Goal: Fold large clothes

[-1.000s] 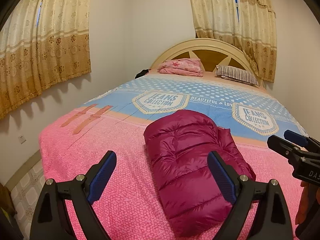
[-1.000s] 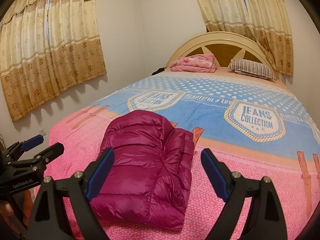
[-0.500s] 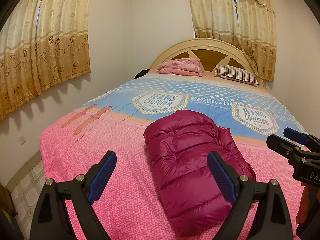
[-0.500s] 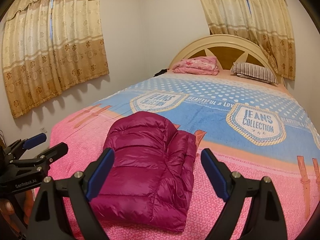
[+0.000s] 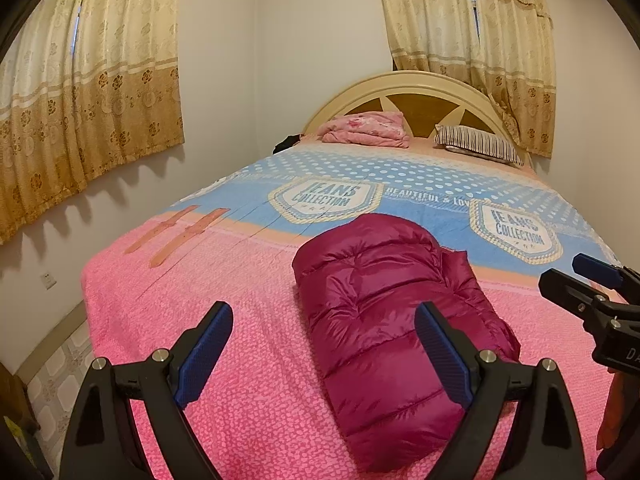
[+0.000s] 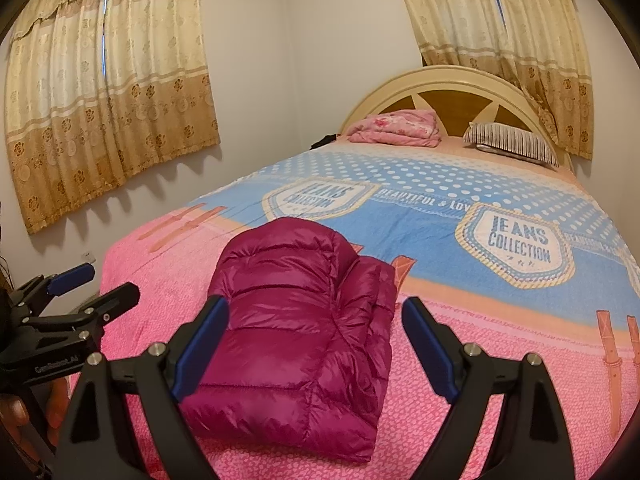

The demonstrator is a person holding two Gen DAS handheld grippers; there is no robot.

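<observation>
A folded magenta puffer jacket (image 5: 384,312) lies on the pink near end of a bed (image 5: 240,360), its bedspread turning blue farther back with "JEANS COLLECTION" badges (image 6: 518,242) printed across it. At the head of the bed, a folded pink blanket (image 5: 366,130) and a striped pillow (image 5: 478,144) rest against a cream arched headboard (image 5: 408,84), with a small dark item, too small to make out, at the bed's far left corner. Gold patterned curtains (image 5: 92,92) hang on the left wall and a second set (image 6: 516,40) behind the headboard on the right; tiled floor and a wall socket (image 5: 48,279) show at the left of the bed. Nothing lies between the jacket and either tool. The left gripper (image 5: 324,354) hovers above the bedspread with its blue-padded fingers (image 5: 206,350) spread wide and released, grasping nothing; the jacket sits ahead and toward its right finger, which overlaps it in the left wrist view, though contact cannot be confirmed. The right gripper (image 6: 314,350) is likewise wide apart and empty, its left finger (image 6: 200,350) crossing the jacket's near edge in the picture while its right finger stands over bare pink cover beside the garment. Each tool shows at the edge of the other's camera, held by a hand (image 6: 24,412) partly seen at lower left
</observation>
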